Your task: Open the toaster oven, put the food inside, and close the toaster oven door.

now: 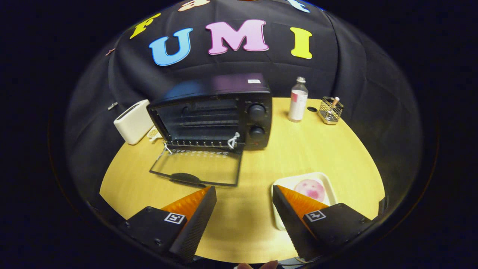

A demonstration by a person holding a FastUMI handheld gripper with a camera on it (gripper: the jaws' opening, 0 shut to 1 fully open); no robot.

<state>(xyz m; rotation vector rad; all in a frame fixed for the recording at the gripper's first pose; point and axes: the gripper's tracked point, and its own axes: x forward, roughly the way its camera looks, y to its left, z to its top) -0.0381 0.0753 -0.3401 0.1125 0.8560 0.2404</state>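
A black toaster oven (220, 112) stands at the back of the round wooden table (261, 160), beyond my fingers. Its glass door (198, 169) lies folded down flat on the table, handle toward me, and the wire rack inside shows. A round pink piece of food (310, 189) lies on a white tray (328, 186) just ahead of my right finger, which covers part of the tray. My gripper (243, 192) is open over bare table, nothing between its fingers. The left fingertip sits close to the door's handle.
A white box-shaped appliance (133, 121) stands left of the oven. Right of the oven are a clear bottle (298, 101) with a pink label, a small dark disc (312, 109) and a wire holder (330, 110). Black cloth surrounds the table.
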